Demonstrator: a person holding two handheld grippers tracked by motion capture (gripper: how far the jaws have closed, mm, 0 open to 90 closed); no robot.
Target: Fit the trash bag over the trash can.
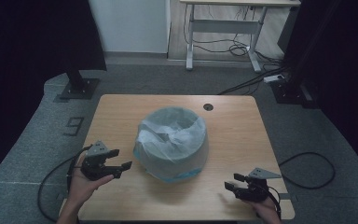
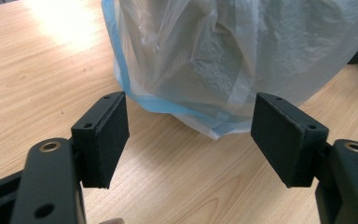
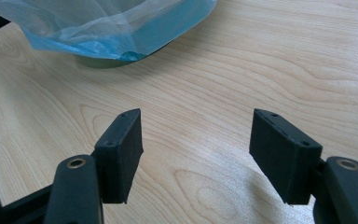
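Note:
A round bin (image 1: 172, 144) lined with a translucent bluish-white plastic bag stands in the middle of the wooden table (image 1: 233, 135). My left gripper (image 1: 121, 159) is held just left of the bin, jaws open and empty, pointing at the bag's hanging hem (image 2: 200, 119). Near the table's front right corner my right gripper (image 1: 232, 182) is open too, with nothing between its pads. In the right gripper view the bag's blue edge (image 3: 116, 42) and a bit of dark bin base lie farther off at the upper left.
A cable hole (image 1: 208, 107) sits in the table near its far edge. Beyond the table are a desk frame (image 1: 223, 28) with floor cables and black stands (image 1: 79, 86) at the left and right. Cables trail from both grippers.

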